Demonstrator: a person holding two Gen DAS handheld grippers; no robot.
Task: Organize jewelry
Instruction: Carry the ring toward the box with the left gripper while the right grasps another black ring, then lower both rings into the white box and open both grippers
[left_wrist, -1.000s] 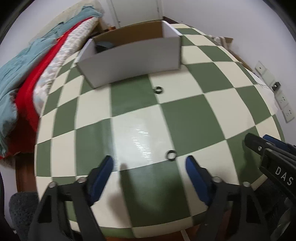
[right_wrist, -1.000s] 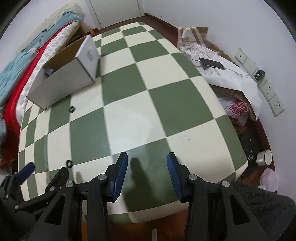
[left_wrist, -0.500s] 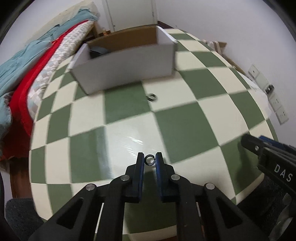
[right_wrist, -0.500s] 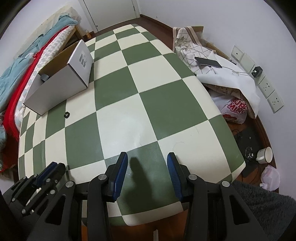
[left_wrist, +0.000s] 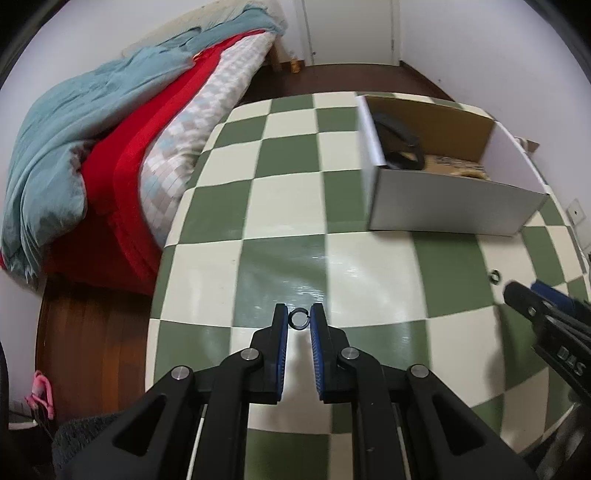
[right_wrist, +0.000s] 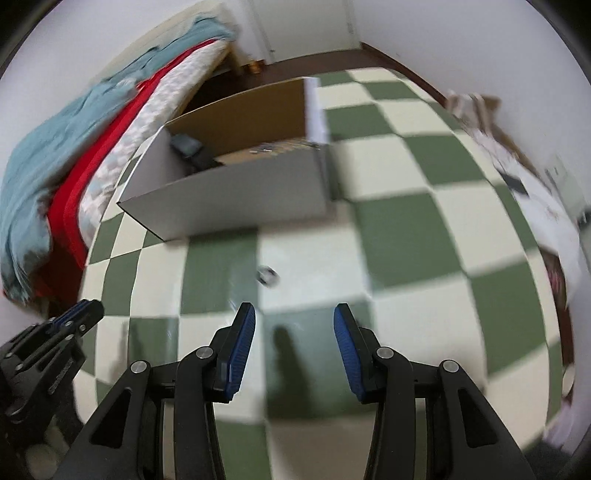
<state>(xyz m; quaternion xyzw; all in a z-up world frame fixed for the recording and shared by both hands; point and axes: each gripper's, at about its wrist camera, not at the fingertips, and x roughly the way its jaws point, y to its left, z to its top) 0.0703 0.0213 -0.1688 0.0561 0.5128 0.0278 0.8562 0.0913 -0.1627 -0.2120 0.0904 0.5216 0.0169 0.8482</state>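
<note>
My left gripper (left_wrist: 298, 320) is shut on a small dark ring (left_wrist: 298, 318), held between its blue pads above the green-and-cream checked table (left_wrist: 280, 206). A second ring (left_wrist: 494, 276) lies on the table at the right; in the right wrist view it (right_wrist: 267, 275) is blurred, just ahead of my right gripper (right_wrist: 294, 325), which is open and empty above the table. An open cardboard box (left_wrist: 450, 212) with white outer walls stands at the far right; in the right wrist view the box (right_wrist: 236, 199) is straight ahead, with dark items inside.
A bed with blue, red and patterned bedding (left_wrist: 110, 129) runs along the table's left edge. A white cloth and clutter (right_wrist: 532, 199) lie beyond the table's right edge. The right gripper's tip (left_wrist: 546, 314) shows at the left wrist view's right side.
My left gripper closed on the near ring and lifted it, swinging left. My right gripper moved forward towards the second ring and the box; its view is motion-blurred.
</note>
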